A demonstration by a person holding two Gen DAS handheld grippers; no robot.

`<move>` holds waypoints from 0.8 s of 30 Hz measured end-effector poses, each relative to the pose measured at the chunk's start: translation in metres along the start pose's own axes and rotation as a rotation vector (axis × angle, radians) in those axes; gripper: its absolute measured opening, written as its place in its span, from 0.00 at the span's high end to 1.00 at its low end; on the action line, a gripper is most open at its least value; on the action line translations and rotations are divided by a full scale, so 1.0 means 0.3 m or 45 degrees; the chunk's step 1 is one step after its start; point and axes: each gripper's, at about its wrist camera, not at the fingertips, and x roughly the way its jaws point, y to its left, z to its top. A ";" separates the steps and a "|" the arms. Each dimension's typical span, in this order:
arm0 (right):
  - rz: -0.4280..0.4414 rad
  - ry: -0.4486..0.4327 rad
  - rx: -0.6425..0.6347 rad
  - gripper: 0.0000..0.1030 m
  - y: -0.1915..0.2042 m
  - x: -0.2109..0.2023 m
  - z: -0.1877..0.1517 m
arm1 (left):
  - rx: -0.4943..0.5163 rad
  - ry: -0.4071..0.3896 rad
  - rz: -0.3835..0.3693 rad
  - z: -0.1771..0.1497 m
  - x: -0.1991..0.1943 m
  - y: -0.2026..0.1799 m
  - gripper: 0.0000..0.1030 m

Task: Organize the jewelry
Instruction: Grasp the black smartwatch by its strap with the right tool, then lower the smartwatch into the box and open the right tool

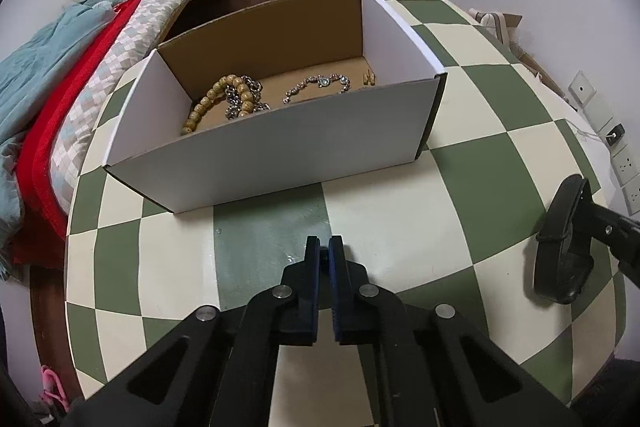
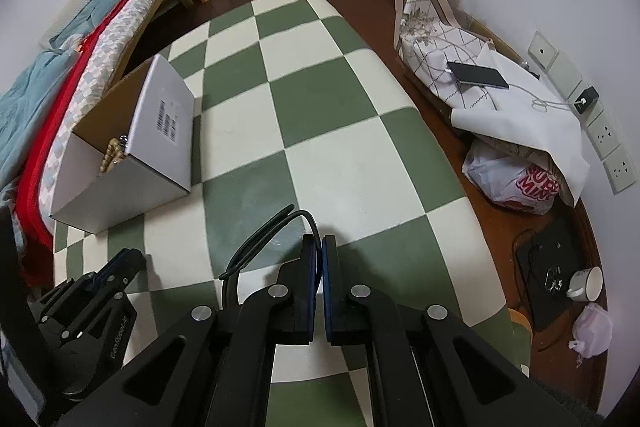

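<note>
Green-and-cream checkered counter (image 1: pixel 472 115) beside a bed (image 1: pixel 80 75). Left view: open white box (image 1: pixel 280 143) at 12 o'clock holds a wooden bead bracelet (image 1: pixel 224 99) and silver chains (image 1: pixel 316 85). The left gripper (image 1: pixel 324 247) is clenched, apparently empty. Right view only: the right gripper (image 2: pixel 318 247) grasping a black band (image 2: pixel 260 243); phone (image 2: pixel 478 75) at 2 o'clock.
</note>
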 end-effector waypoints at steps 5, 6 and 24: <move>0.036 -0.044 -0.027 0.97 0.039 -0.066 0.021 | -0.024 -0.042 -0.013 0.013 -0.058 0.037 0.98; 0.049 -0.057 -0.040 0.97 0.056 -0.088 0.029 | -0.031 -0.050 -0.016 0.017 -0.072 0.046 0.98; 0.220 0.017 -0.361 0.97 0.486 -0.091 0.376 | -0.121 -0.110 -0.111 0.360 -0.221 0.349 0.98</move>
